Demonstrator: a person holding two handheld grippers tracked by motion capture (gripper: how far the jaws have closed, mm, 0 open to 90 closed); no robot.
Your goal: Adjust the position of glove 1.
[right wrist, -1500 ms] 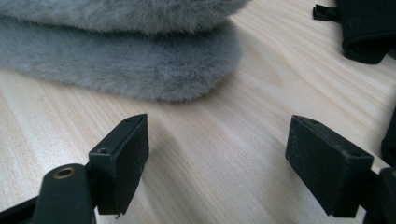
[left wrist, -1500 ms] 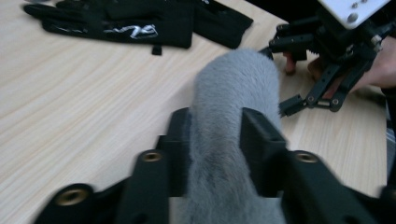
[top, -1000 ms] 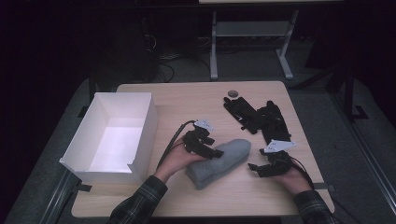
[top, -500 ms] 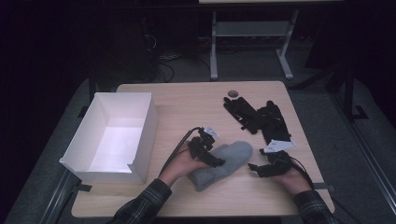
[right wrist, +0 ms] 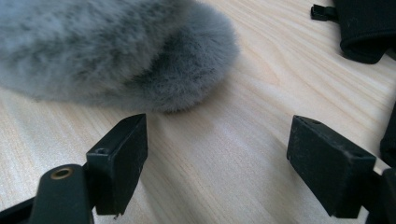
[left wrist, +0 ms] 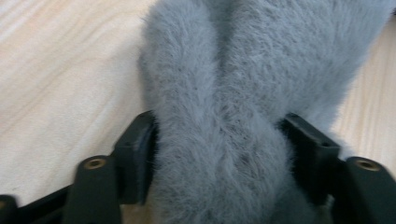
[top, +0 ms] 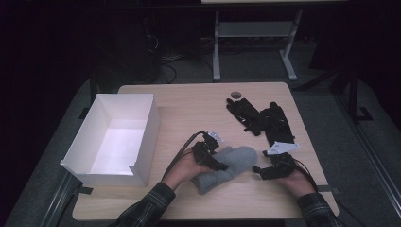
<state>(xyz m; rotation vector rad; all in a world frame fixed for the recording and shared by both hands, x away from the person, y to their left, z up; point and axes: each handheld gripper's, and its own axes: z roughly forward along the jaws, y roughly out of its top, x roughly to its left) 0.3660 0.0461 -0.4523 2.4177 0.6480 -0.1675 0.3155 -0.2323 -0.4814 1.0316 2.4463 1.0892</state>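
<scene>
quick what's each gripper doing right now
Left gripper: jaws just closing, pressing the grey mitten from both sides.
Right gripper: open, holding nothing, beside the mitten's tip.

One grey fuzzy mitten (top: 226, 168), two black gloves (top: 262, 118), one white box (top: 142, 142), one table (top: 189, 99)

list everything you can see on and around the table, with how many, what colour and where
furry mitten: one, grey, near middle of the table, between the two grippers
gloves: a black heap, count unclear, far right of the table
box: one, white, open, left side of the table
round disc: one, dark, far edge, beside the gloves
table: one, light wood
second table: one, pale frame, behind
left gripper: black, jaws just closing, pressing the mitten's sides
right gripper: black, jaws open over bare wood beside the mitten
sleeves: two, plaid, bottom edge
</scene>
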